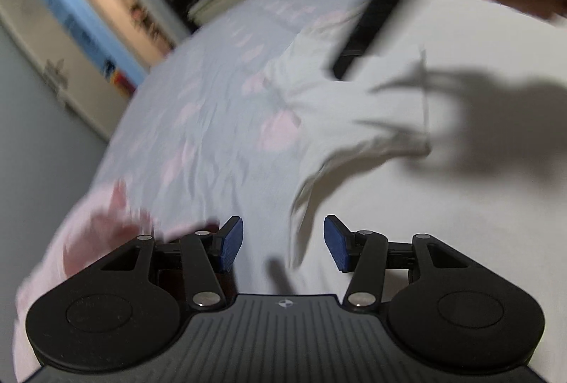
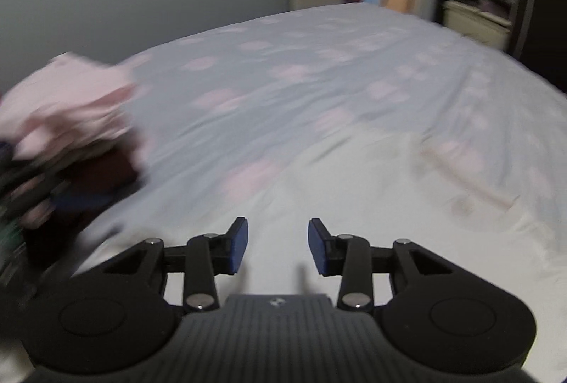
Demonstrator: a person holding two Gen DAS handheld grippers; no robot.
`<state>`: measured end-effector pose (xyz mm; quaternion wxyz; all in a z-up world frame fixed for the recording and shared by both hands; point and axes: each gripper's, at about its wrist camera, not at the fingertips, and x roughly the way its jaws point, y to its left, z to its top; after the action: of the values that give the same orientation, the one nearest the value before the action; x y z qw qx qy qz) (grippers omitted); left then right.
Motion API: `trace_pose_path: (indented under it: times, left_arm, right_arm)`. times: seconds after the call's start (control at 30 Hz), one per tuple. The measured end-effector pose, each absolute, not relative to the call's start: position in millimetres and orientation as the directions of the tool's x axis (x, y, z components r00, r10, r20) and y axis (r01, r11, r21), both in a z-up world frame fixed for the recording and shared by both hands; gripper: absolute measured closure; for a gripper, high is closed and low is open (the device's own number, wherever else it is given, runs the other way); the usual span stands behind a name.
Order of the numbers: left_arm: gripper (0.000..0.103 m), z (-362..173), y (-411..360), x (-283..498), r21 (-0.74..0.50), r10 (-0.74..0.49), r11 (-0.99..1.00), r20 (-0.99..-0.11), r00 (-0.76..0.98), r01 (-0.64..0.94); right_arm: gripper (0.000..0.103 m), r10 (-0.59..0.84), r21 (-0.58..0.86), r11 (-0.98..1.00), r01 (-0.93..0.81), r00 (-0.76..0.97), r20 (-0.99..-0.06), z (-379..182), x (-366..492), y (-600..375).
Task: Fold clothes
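Both jaws stand apart, empty: left gripper (image 1: 283, 243) and right gripper (image 2: 278, 246) hover over the white garment (image 1: 372, 106) spread on the bed (image 2: 319, 64) (blurred); pinching only one layer at an edge looks wise.

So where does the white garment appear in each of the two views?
Left wrist view: the white garment fills the right half, spread on the bed ahead of the open left gripper.
Right wrist view: lower centre and right, beyond the open right gripper.
Shared landmark: the pink-patterned bedsheet.
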<state>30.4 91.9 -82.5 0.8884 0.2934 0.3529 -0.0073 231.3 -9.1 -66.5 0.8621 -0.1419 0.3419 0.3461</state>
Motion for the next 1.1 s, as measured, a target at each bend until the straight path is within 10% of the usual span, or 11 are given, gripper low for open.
trace_pose_path:
  times: [0.2, 0.77, 0.97, 1.1]
  left_arm:
    - [0.054, -77.1, 68.5, 42.8, 0.542, 0.062, 0.772, -0.587, 0.807, 0.334]
    - [0.069, -69.5, 121.1, 96.2, 0.015, -0.123, 0.980, -0.738, 0.664, 0.198]
    - [0.069, -65.7, 115.8, 99.6, 0.071, -0.108, 0.972, -0.710, 0.695, 0.223]
    - [0.076, -76.4, 108.4, 108.1, 0.118, -0.072, 0.966, -0.733, 0.676, 0.231]
  right_arm:
    - [0.062, 0.458, 0.013, 0.770, -0.638, 0.538, -0.708, -71.1, 306.2, 17.5]
    - [0.062, 0.639, 0.363, 0.653, -0.665, 0.227, -0.735, -108.1, 414.4, 15.2]
    - [0.062, 0.662, 0.413, 0.653, -0.635, 0.212, -0.719, -112.5, 415.7, 6.9]
    - [0.084, 0.664, 0.425, 0.648, -0.632, 0.196, -0.722, -114.8, 416.1, 5.8]
